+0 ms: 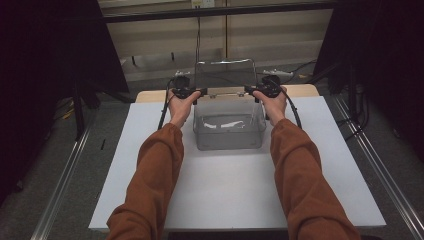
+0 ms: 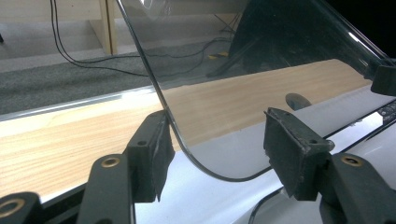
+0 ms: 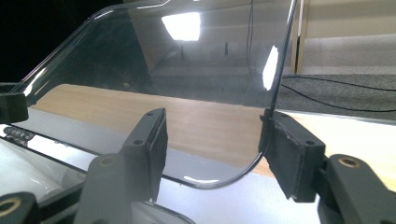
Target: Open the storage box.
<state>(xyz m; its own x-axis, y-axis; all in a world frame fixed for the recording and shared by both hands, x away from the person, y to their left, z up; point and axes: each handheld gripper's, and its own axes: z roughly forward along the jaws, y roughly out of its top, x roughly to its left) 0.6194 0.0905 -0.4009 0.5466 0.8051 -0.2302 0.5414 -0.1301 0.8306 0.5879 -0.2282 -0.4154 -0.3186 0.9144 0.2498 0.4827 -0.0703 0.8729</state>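
Clear box at the back of the counter, lid raised, a gripper at each lid corner.

From the left: the left gripper (image 1: 186, 93) sits at about 10 o'clock of the clear box (image 1: 229, 131), its jaws partly apart around the lid's (image 2: 243, 70) rounded corner; one pad touches the edge, the other stands clear, so nothing is clamped. The box rests near the far edge of the white counter (image 1: 150, 165), lid upright and tilted back. At about 2 o'clock the right gripper (image 1: 266, 90) mirrors this: jaws half open, the edge against one pad only. My worry is that the unclamped lid could swing shut or flop backward if either hand shifts, and a knock from a loose pad might slide the light box.
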